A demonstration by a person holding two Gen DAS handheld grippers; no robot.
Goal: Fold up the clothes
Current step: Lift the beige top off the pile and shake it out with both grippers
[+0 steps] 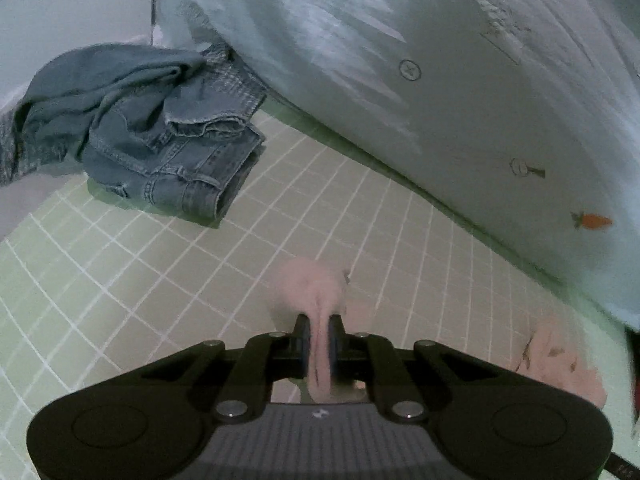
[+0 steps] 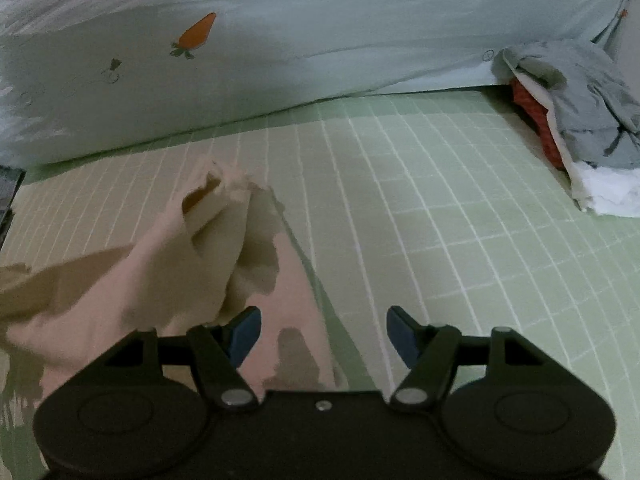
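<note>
The pink garment (image 2: 160, 264) lies crumpled and lifted in folds on the near left of the green grid-patterned sheet (image 2: 440, 200), its cloth soft and creased, one edge raised toward the far side. The left gripper (image 1: 319, 340) points steeply down, jaws narrow and clamped on a bunched strip of that pink cloth. To the right, the right gripper (image 2: 323, 330) also tilts down, jaws wide with nothing between them, hovering just beside the garment's right edge. Folded jeans (image 1: 168, 152) sit far left
</note>
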